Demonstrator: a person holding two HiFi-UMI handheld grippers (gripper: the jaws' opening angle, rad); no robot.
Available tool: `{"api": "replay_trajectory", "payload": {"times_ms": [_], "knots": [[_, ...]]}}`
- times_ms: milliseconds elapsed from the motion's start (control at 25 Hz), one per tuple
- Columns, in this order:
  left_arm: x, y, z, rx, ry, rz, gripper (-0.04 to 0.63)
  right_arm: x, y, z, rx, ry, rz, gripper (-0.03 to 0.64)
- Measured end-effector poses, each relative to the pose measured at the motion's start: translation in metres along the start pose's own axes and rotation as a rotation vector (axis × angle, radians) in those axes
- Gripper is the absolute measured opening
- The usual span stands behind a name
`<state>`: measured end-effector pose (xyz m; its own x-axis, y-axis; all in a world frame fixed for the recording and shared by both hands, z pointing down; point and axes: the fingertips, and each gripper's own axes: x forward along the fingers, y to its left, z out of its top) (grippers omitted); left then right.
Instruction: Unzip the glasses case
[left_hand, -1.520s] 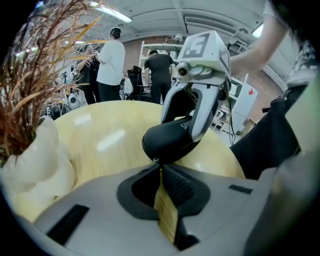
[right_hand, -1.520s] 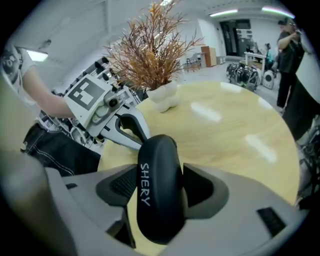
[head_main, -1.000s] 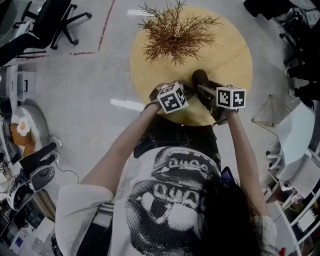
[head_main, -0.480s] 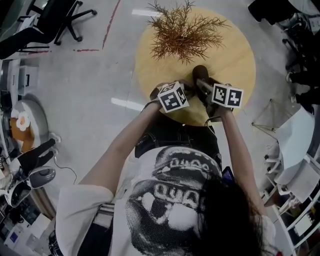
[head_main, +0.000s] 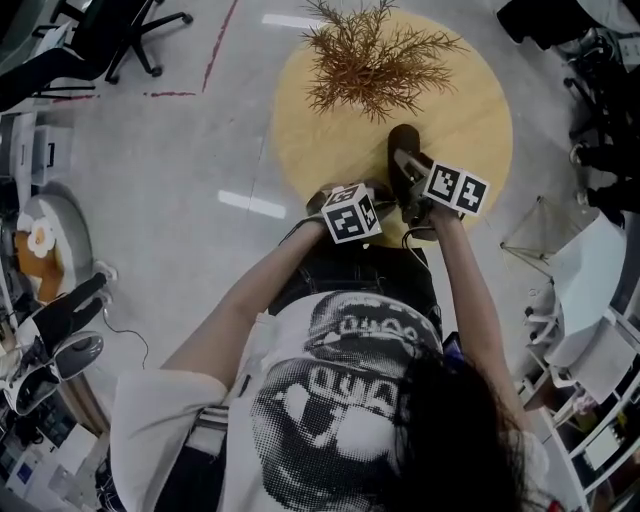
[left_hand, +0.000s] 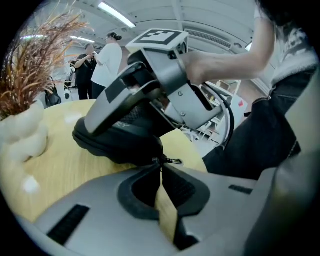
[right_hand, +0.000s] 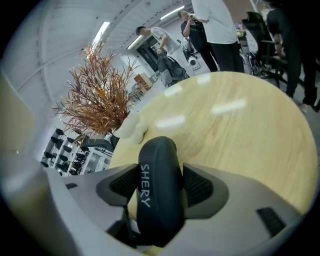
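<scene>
The black glasses case, printed SHERY, lies on the round wooden table near its front edge. My right gripper is shut across the case's width, with a pad against each long side. In the left gripper view the case lies just ahead of my left gripper, which is shut on the small metal zipper pull at the case's near end. From the head view both marker cubes sit side by side over the case, the left gripper beside the right gripper.
A dried brown plant in a lumpy white vase stands at the far side of the table. Several people stand beyond it. An office chair is at the upper left, shelving at the right.
My left gripper has drawn back toward the table's near edge, still shut. The right gripper's cube has rolled a little while staying over the case.
</scene>
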<state>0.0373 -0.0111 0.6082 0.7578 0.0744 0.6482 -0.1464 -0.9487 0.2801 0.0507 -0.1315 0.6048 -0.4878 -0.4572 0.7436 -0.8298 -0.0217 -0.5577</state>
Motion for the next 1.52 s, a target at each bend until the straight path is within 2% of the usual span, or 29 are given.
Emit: {"api": "replay_trajectory", "payload": {"times_ms": [320,600,680,760,800,880,1120,1240,1360,1520], "knots": [[-0.012,0.004,-0.005,0.025,-0.051,0.060,0.021,0.001,-0.001,0.000,0.181,-0.058,0.007,0.282],[-0.013,0.002,-0.005,0.054,-0.070,0.085,0.023,0.001,-0.001,0.001,0.172,-0.085,-0.008,0.283],[-0.013,0.002,-0.008,0.065,-0.062,0.103,0.022,0.002,0.001,0.000,0.154,-0.085,-0.004,0.285],[-0.014,0.003,-0.011,0.046,-0.063,0.110,0.027,0.002,0.003,-0.002,0.137,-0.084,0.005,0.288],[-0.016,0.004,-0.013,0.021,-0.067,0.106,0.047,0.002,0.004,-0.002,0.131,-0.084,0.011,0.290],[-0.025,0.007,-0.014,-0.034,-0.079,0.100,0.130,0.001,0.005,-0.002,0.114,-0.085,0.015,0.293],[-0.073,0.030,-0.019,-0.152,-0.145,0.204,0.129,-0.019,0.011,0.004,-0.059,-0.111,-0.013,0.310],[-0.090,0.035,-0.015,-0.197,-0.172,0.238,0.124,-0.039,0.011,0.004,-0.089,-0.167,0.006,0.304],[-0.098,0.036,-0.006,-0.210,-0.195,0.231,0.120,-0.062,0.009,-0.003,-0.121,-0.223,0.013,0.278],[-0.100,0.031,0.014,-0.188,-0.215,0.198,0.109,-0.092,0.006,-0.016,-0.228,-0.269,-0.020,0.225]]}}
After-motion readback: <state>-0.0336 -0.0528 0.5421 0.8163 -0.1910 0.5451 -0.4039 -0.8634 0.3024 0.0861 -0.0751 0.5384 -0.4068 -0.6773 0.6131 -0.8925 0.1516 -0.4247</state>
